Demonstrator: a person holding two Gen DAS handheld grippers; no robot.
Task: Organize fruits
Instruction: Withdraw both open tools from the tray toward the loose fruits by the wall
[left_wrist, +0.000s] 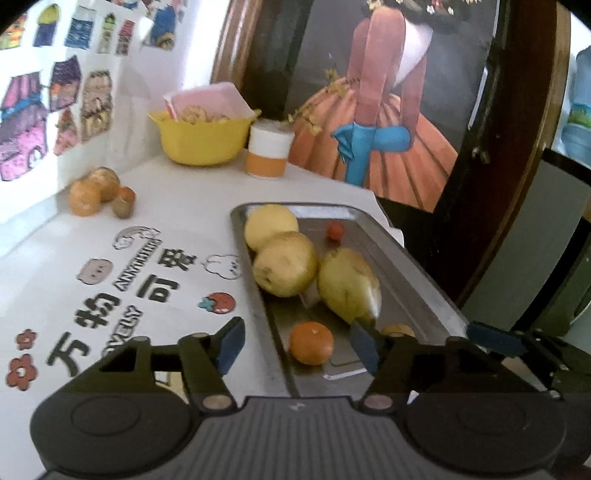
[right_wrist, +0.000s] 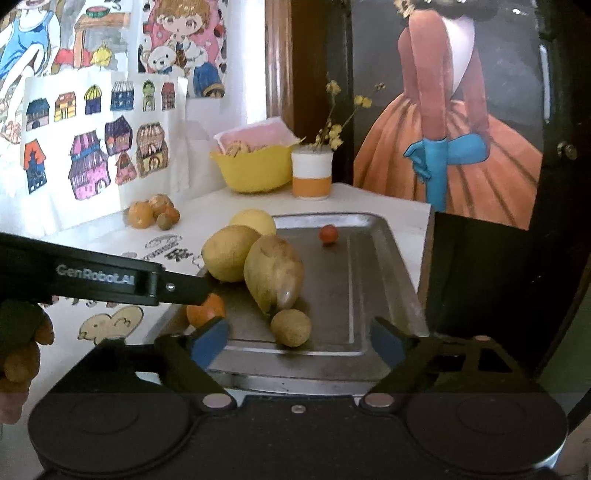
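- Seemingly between grasps, the left wrist view shows the left gripper (left_wrist: 297, 343) spread wide and holding nothing; a small orange (left_wrist: 311, 342) lies on the metal tray (left_wrist: 413, 280) right between its fingers, just ahead of the pads.
- Beyond that orange, a long pear-like fruit (left_wrist: 349, 284) and two round yellow fruits (left_wrist: 284, 264) touch each other, with a tiny red fruit (left_wrist: 335, 230) further off.
- From the right wrist view, the right gripper (right_wrist: 297, 341) is likewise wide and empty, a small brown round fruit (right_wrist: 290, 326) just ahead between its fingers.
- Both small fruits look light and firm but apt to roll on smooth steel; a hold across the widest middle should suit.
- More oranges (right_wrist: 153, 212) wait off-tray, far ahead and left of the fingers.
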